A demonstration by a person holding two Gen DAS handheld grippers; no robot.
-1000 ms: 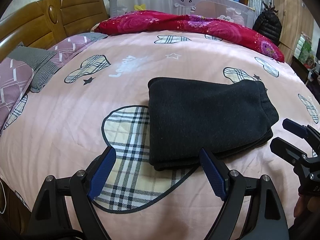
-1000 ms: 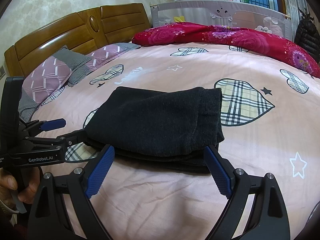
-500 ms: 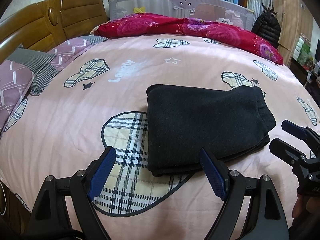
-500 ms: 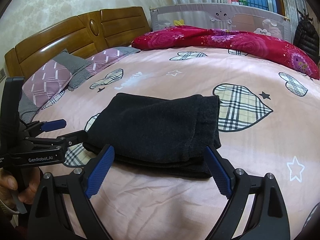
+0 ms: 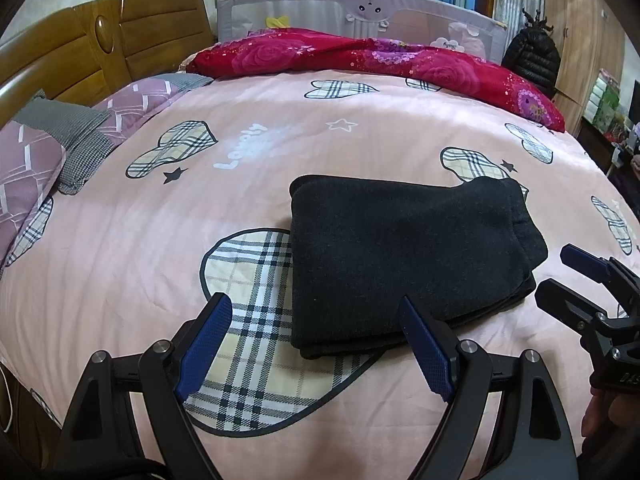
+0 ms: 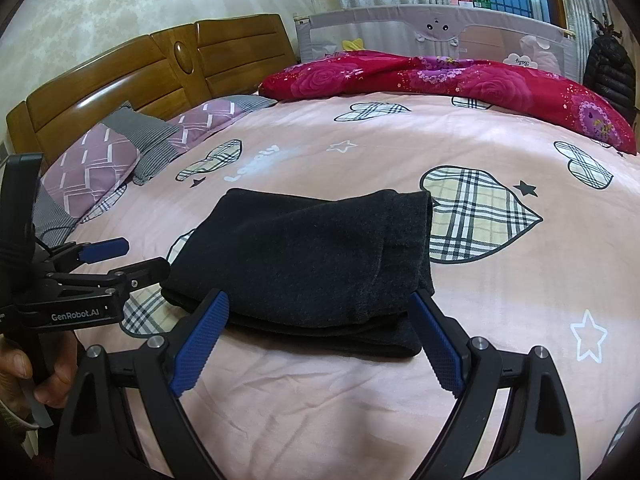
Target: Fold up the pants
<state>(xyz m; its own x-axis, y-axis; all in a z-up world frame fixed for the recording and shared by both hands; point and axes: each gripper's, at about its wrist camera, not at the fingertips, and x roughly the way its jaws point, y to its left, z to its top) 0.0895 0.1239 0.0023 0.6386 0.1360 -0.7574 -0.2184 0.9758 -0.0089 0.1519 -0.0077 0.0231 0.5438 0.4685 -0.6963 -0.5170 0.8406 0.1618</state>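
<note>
Folded pants (image 5: 404, 256) on the bed (image 5: 280, 128), seen from both wrist cameras. The dark garment lies as a compact, layered rectangle near the middle of the pink bedspread, partly covering a plaid heart print (image 5: 256, 320); its stacked edges face the viewer, and the cuffed or banded end (image 6: 404, 248) sits toward the right side. Judging from this flat, squared shape, the folding appears essentially complete.

The left tool (image 5: 316, 344) hovers just short of the bundle's near left corner, fingers spread wide and gripping nothing. The right tool (image 6: 320, 340) stands likewise released, its fingers straddling the near edge without pinching cloth. Each tool also appears at the margin of the other's view, showing that they flank the garment from either side, a placement suited to a final tidy or to withdrawing.

Pillows (image 6: 96, 168) lie by the wooden headboard (image 6: 160, 68) and a red floral quilt (image 6: 460, 80) along the far edge, all well apart from the pants.
</note>
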